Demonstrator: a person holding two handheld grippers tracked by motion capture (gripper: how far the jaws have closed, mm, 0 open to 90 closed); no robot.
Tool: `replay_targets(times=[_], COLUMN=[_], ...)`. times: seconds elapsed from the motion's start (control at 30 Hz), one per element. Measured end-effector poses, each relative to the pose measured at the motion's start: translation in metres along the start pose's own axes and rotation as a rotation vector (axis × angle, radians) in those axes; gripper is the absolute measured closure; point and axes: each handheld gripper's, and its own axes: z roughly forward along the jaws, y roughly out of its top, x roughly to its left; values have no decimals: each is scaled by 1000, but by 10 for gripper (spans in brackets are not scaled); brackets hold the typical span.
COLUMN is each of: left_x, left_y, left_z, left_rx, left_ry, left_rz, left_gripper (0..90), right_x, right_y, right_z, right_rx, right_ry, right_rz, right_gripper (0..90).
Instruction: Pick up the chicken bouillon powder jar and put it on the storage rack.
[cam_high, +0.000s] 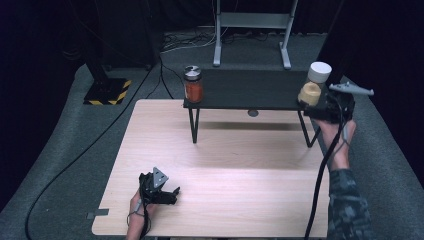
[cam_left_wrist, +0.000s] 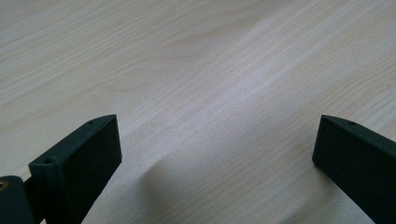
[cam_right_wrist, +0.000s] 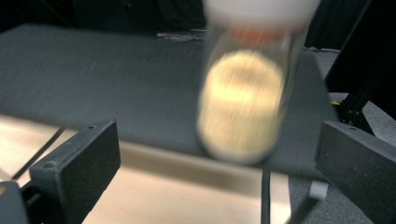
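A glass jar with a white lid and pale yellow contents stands at the right end of a low black shelf. In the right gripper view the jar is blurred and upright on the shelf, just beyond the jaws. My right gripper is open right in front of it, with its jaws wide apart and nothing pressed between them. A second jar with red-orange contents and a silver lid stands at the shelf's left end. My left gripper rests open low over the wooden table, empty.
The shelf stands on thin black legs at the table's far edge. Grey carpet with cables surrounds the table. A metal stand is behind the shelf, and a black base with hazard stripes sits far left.
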Motion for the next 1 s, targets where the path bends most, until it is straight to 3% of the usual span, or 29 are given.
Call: replay_targets(times=[0.1,0.27,0.37,0.5,0.57,0.73,1.0], left_x=[0,-1,-1,-2,-1,-1,-1], left_y=[0,0,0,0,0,0,0], left_z=[0,0,0,0,0,0,0], left_rx=[0,-4,-3,-4,-3,-3,-2], left_ry=[-1,4,2,5,3,3,4], left_rz=[1,4,4,5,4,4,3], left_gripper=[7,7,7,7,7,7,7], right_x=[3,9,17,32,37,41,45], right_y=[-23,-83,-112,-143,-155,-177,-195], right_z=[-10,-18,-14,-4,-1,2,4], right_rx=[21,69,139,260,291,302,312], right_ry=[32,100,93,49,31,18,17], right_rz=[-3,7,0,-49,-68,-44,-32], right_gripper=[0,0,0,0,0,0,0])
